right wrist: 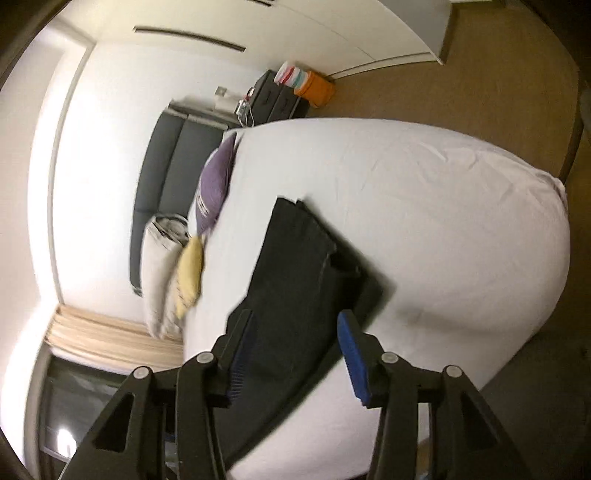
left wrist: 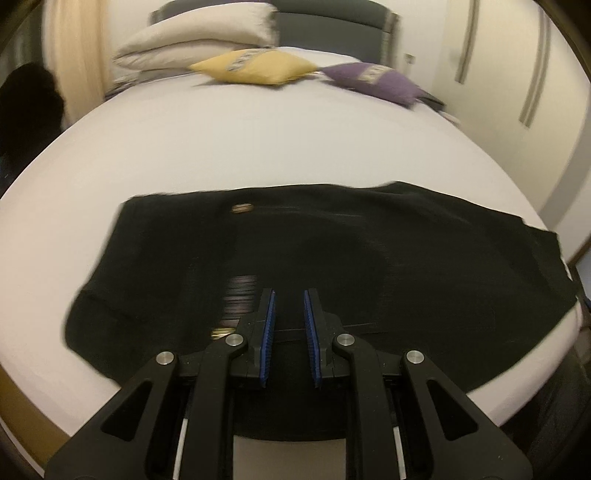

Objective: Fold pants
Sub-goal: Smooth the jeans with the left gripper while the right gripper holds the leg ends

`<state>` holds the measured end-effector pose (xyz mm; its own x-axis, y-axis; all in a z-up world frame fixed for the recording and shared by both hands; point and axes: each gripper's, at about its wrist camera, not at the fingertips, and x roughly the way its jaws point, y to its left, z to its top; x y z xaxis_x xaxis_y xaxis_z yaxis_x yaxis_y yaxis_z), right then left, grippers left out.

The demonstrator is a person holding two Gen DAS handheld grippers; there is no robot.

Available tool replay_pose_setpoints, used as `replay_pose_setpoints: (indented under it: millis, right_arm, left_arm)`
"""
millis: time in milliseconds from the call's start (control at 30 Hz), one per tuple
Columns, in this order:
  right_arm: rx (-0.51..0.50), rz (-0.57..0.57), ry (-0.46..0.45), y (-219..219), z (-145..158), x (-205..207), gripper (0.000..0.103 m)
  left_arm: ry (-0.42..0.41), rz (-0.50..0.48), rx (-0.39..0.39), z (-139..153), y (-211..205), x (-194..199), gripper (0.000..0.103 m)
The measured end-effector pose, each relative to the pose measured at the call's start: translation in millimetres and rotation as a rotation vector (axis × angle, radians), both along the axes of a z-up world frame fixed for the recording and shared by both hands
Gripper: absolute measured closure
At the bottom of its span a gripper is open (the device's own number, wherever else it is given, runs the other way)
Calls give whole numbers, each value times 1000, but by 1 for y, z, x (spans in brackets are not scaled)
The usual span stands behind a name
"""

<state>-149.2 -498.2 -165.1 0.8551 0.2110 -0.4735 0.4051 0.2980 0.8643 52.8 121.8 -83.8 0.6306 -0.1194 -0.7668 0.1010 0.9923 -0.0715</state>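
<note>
Black pants (left wrist: 295, 251) lie folded flat on the white bed (left wrist: 221, 147), with a small brass button showing near their far edge. My left gripper (left wrist: 289, 295) hovers over the near edge of the pants. Its blue pads (left wrist: 270, 317) are drawn close together with only a narrow gap, and nothing is held between them. In the right wrist view, which is rolled sideways, the same pants (right wrist: 303, 266) lie on the bed (right wrist: 443, 221). My right gripper (right wrist: 295, 315) is above their near end. It is open, and its blue pad (right wrist: 354, 358) stands clear of the cloth.
At the bed's head lie a cream pillow (left wrist: 199, 37), a yellow cushion (left wrist: 255, 66) and a purple cushion (left wrist: 376, 81) against a grey headboard (left wrist: 332, 33). A white wardrobe (left wrist: 517, 74) stands to the right. A dark nightstand (right wrist: 277, 96) and an orange box (right wrist: 317, 88) sit on the brown floor (right wrist: 480, 74).
</note>
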Motion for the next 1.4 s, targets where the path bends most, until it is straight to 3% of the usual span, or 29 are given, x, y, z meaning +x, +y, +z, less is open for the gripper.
replay_pose_setpoints:
  millis: [67, 167, 367, 433, 500, 567, 833, 1000, 1100, 1167, 1233, 1267, 1333, 1400]
  right_arm:
    - [29, 11, 9, 0, -7, 5, 53]
    - [54, 22, 95, -8, -22, 18, 53]
    - [81, 27, 77, -12, -33, 12, 54]
    - [77, 32, 71, -15, -33, 18, 60]
    - [82, 33, 87, -20, -39, 24, 86]
    - [86, 37, 106, -21, -44, 27, 95]
    - [25, -3, 117, -14, -41, 7, 98]
    - [90, -15, 104, -20, -58, 2, 101]
    - [94, 10, 80, -23, -58, 0, 100]
    - [69, 11, 109, -25, -48, -4, 99]
    - [3, -16, 188, -29, -32, -11, 81]
    - [-53, -53, 251, -31, -20, -16, 66]
    - [-128, -101, 259, -36, 5, -22, 64]
    - [-157, -81, 177, -32, 24, -14, 64]
  left_arm:
    - [2, -42, -13, 5, -23, -1, 88]
    - [1, -117, -3, 10, -61, -6, 88]
    - [38, -196, -14, 4, -101, -17, 88]
    - [49, -202, -16, 2, -107, -17, 88]
    - [61, -202, -20, -2, -111, -18, 88]
    - [66, -204, -23, -4, -114, -19, 88]
    - [80, -214, -17, -15, -119, -7, 88]
    - [118, -220, -4, -31, -114, 5, 88]
    - [114, -222, 0, -42, -116, 10, 88]
    - [112, -221, 7, -41, -119, 12, 88]
    - [109, -228, 22, -41, -122, 12, 88]
    - [107, -230, 28, -41, -123, 12, 88]
    - [105, -230, 27, -42, -125, 12, 88]
    - [103, -224, 25, -44, -128, 12, 88]
